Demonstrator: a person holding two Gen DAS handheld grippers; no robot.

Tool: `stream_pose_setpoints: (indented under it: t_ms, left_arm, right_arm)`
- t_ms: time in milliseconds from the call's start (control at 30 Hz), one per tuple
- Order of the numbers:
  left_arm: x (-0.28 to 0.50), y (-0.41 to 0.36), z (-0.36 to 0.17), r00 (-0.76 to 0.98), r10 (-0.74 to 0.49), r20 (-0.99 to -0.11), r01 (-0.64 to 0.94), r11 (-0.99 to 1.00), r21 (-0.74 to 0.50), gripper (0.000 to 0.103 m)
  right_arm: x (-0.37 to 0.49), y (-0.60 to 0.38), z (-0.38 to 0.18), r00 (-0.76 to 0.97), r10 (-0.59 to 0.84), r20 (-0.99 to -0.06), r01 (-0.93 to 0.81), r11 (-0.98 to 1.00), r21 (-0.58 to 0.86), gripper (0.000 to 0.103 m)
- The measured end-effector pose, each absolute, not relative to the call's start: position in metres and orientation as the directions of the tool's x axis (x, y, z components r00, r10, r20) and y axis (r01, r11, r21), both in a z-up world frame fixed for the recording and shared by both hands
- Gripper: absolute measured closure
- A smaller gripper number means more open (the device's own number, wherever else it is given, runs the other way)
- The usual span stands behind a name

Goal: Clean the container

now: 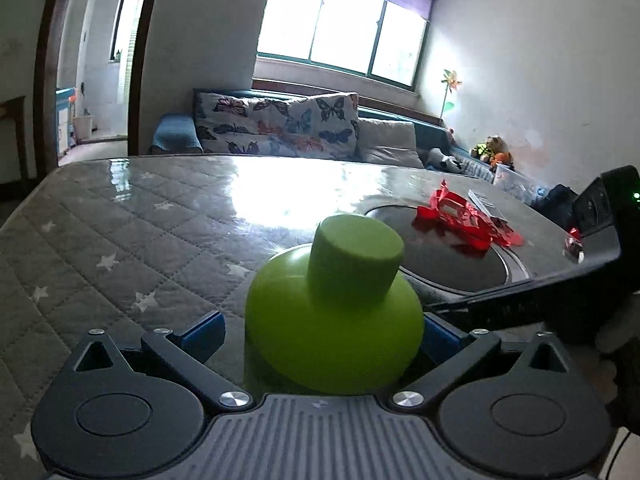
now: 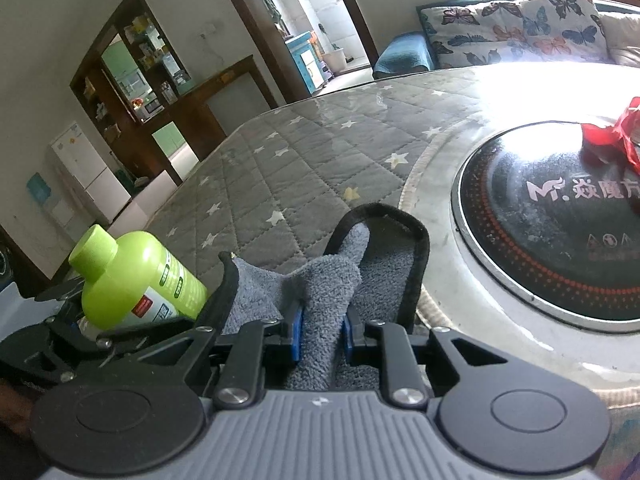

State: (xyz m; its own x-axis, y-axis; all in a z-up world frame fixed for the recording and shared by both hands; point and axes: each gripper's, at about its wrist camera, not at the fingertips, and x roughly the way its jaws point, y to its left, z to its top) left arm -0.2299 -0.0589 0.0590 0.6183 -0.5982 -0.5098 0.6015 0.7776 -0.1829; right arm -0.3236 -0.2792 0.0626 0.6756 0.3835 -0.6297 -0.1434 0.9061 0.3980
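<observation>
The left gripper (image 1: 320, 332) is clamping the green bottle (image 1: 334, 320) above the quilted table (image 1: 120, 240), while the right gripper (image 2: 321, 332) is pinching a grey cloth (image 2: 324, 292), induction cooktop (image 2: 552, 236) at two o'clock.

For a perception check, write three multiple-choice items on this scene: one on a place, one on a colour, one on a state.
1. Where does the crumpled red plastic wrapper lie?
A. on the round black glass cooktop
B. on the sofa
C. on the floor

2. What colour is the cap of the lime-green plastic bottle?
A. white
B. green
C. blue

3. What does the right gripper hold?
A. nothing
B. the bottle
C. a grey terry cloth with black edging

Key: 1 A, the wrapper rests on the black disc; 2 B, cap matches body; 3 C, blue pads pinch the cloth's fold.
</observation>
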Motion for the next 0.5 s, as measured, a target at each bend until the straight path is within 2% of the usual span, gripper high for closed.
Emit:
stream_pose_setpoints:
  t_ms: [100, 367, 500]
  left_arm:
    - [-0.221, -0.067, 0.058, 0.624, -0.587, -0.517, 0.59, 0.787, -0.182, 0.001]
    - [-0.2, -0.071, 0.059, 0.629, -0.588, -0.509, 0.56, 0.797, -0.228, 0.015]
    - [-0.2, -0.073, 0.057, 0.615, -0.591, -0.522, 0.564, 0.793, -0.232, 0.017]
  right_arm:
    - [-0.325, -0.278, 0.062, 0.678, 0.385, -0.627, -0.147, 0.906, 0.398, 0.084]
    - [-0.334, -0.279, 0.062, 0.672, 0.404, -0.621, -0.167, 0.899, 0.405, 0.081]
    - [-0.334, -0.279, 0.061, 0.666, 0.412, -0.621, -0.176, 0.897, 0.406, 0.079]
